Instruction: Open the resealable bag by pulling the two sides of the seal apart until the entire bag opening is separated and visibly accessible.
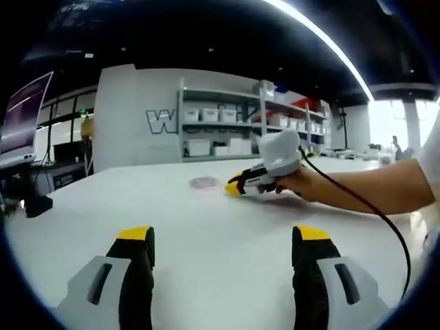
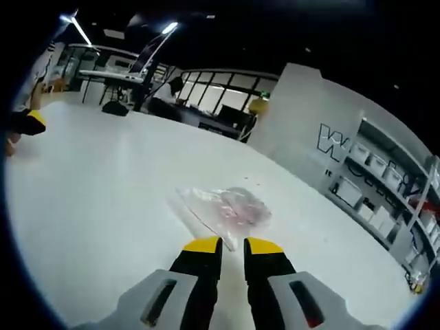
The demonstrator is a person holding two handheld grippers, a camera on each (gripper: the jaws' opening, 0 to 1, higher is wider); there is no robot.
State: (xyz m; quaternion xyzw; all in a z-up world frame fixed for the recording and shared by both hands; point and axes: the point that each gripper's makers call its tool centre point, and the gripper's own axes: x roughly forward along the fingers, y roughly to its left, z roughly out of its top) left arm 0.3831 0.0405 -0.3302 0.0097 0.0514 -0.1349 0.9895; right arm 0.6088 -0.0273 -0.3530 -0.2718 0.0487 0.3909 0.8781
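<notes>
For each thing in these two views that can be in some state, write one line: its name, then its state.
resealable bag: lying flat on the table, not gripped; whether the seal is open cannot be told.
left gripper: jaws wide apart, empty, above the table.
right gripper: jaws nearly together, a narrow gap left, tips at the bag's near edge, clamping nothing visible.
hand: wrapped around the right gripper.

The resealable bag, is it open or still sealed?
Cannot tell: the resealable bag lies flat on the white table; its seal is too blurred.
</notes>
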